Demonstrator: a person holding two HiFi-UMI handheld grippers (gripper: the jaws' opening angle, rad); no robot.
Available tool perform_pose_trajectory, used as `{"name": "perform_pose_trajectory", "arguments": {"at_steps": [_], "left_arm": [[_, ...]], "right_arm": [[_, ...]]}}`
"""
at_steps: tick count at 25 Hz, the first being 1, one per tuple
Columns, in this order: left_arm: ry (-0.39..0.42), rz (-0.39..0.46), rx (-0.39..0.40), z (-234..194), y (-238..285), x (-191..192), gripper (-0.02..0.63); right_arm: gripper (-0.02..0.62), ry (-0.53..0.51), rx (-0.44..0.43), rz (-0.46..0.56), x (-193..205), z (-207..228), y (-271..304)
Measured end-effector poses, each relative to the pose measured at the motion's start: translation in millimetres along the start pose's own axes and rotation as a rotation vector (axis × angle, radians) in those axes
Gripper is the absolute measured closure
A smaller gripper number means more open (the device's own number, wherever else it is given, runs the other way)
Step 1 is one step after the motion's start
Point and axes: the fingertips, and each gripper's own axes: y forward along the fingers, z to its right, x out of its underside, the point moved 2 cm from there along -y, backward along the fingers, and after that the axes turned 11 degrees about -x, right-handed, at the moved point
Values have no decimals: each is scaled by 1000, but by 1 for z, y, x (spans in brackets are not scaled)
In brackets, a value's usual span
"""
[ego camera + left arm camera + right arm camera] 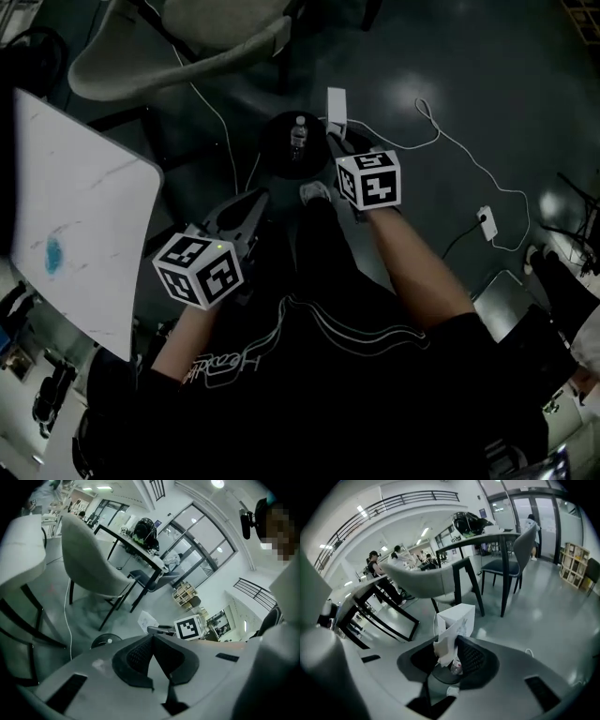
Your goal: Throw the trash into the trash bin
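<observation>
White carton (457, 618), clamped in the right gripper (451, 648) fingers by the trash bin (272, 155) rim, may drop outside if released early; left gripper (153, 641) fingers together, empty.

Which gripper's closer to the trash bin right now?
Right. The right gripper, holding a white box, is at the trash bin; the left gripper hangs short of it.

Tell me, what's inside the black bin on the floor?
A clear plastic bottle lies in the bin. The rest of the inside is dark, and anything beneath the bottle is hidden. In the right gripper view, the white carton covers part of the bin.
</observation>
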Motion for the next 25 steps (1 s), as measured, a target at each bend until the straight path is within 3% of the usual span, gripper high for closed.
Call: {"name": "perform_pose_trajectory", "arguments": {"at_steps": [6,14,20,25], "left_arm": [[-125,-82,-43,-40,40,49,601],[-215,-96,-69,-57,38,81,601],[-267,-84,-99,-83,36,97,601],[-289,-80,-99,-85,38,102,601]], "right_arm": [[459,35,-63,-196,72,17,75],[459,115,-115,-396,142,19,124],[459,339,-162,-393,165,29,146],[446,429,-158,-365,172,38,150]]}}
